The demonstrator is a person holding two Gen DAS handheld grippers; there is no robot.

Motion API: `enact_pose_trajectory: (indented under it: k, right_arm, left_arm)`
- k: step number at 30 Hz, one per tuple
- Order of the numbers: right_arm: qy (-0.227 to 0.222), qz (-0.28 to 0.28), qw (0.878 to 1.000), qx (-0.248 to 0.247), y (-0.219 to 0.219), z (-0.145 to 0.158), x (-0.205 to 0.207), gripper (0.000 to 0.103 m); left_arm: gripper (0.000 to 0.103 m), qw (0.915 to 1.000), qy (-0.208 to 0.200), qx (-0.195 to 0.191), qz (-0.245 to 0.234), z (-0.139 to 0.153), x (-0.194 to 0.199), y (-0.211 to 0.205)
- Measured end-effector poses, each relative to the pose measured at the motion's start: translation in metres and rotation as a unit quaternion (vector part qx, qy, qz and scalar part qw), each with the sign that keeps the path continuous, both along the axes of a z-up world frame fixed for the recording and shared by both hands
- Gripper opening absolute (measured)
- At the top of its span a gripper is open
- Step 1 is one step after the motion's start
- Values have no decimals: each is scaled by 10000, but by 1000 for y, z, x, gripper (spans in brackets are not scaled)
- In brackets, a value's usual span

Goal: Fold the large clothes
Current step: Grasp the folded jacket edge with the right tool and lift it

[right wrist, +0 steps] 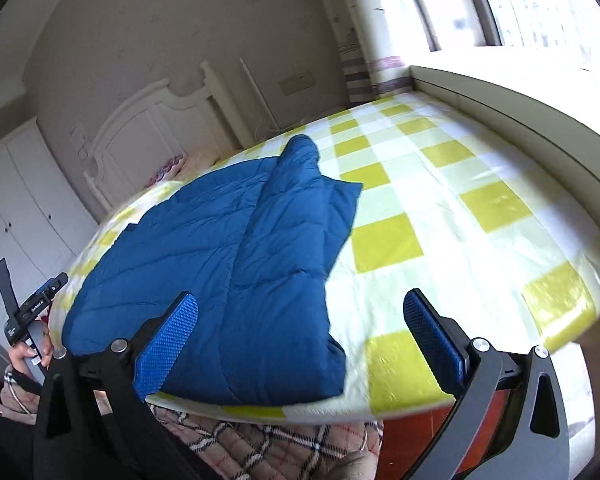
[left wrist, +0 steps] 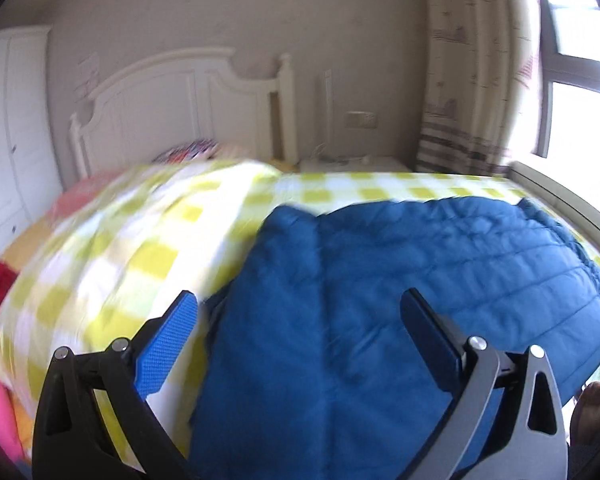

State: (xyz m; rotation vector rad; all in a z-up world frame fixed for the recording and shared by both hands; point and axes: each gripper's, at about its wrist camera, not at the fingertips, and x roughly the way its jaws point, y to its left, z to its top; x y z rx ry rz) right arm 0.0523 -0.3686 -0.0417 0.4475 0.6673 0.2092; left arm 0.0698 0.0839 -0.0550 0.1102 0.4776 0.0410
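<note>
Right wrist view: blue quilted jacket (right wrist: pixel 220 272) lies on the yellow-checked bed sheet (right wrist: pixel 440 208), from 9 o'clock to the centre, near the bed's near edge.
Fold state: one long section (right wrist: pixel 296 184) lies doubled over the body, toward 12 o'clock; looks partly folded, judging by the layered ridge.
Remaining: probably a crosswise fold to make a compact bundle; the far end is hard to read.
Left gripper (left wrist: pixel 300 340): released, jaws spread above the jacket (left wrist: pixel 380 300), gripping nothing.
Right gripper (right wrist: pixel 300 340): released, jaws wide, jacket's near corner at 9 o'clock, bare sheet at 3 o'clock.
Left wrist view: blurred, detail uncertain.
</note>
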Motion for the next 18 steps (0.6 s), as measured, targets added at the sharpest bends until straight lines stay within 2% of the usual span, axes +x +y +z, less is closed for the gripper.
enact_pose_trajectory:
  k: [3, 6, 9, 12, 13, 15, 18]
  right_arm:
    - [70, -16, 9993, 379, -8, -11, -11, 98]
    - [217, 125, 9970, 739, -7, -24, -14, 94]
    - [326, 291, 9952, 875, 3, -30, -16, 88]
    - [400, 512, 9941, 866, 16, -31, -15, 87]
    - [521, 619, 9930, 864, 21, -33, -13, 88]
    - [598, 816, 9916, 802, 32, -32, -8, 88]
    - [688, 906, 9901, 822, 45, -30, 1, 90]
  left_arm:
    - [101, 9992, -27, 249, -304, 4, 12, -31]
    - [101, 9961, -25, 715, -519, -1, 31, -63]
    - [101, 9937, 165, 910, -626, -11, 59, -83]
    - [101, 9910, 408, 1090, -665, -24, 84, -97]
    - [101, 9882, 623, 1206, -704, -32, 95, -102]
    - [101, 9846, 1003, 1172, -823, -45, 108, -104]
    - [101, 9860, 1233, 605, -943, -50, 116, -88]
